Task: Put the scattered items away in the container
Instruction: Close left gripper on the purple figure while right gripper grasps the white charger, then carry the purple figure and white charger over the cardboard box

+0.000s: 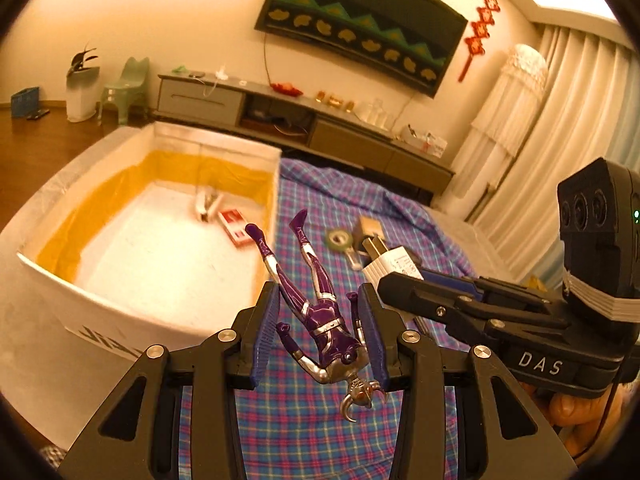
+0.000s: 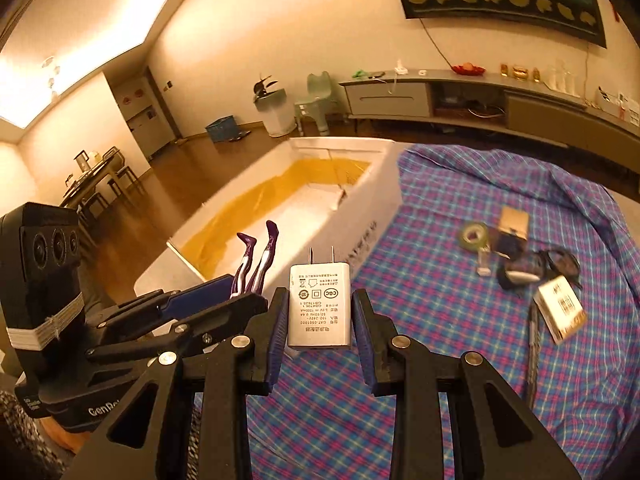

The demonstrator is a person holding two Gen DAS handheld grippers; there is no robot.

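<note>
Left tongs grip the purple-and-silver plastic figure, right tongs the white plug charger; the white yellow-lined box lies far-left, nearer the left hand.

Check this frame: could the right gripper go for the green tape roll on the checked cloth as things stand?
Probably not yet. The right gripper is shut on the white charger, so its jaws are occupied. The tape roll lies uncovered on the cloth, with nothing blocking the way.
</note>
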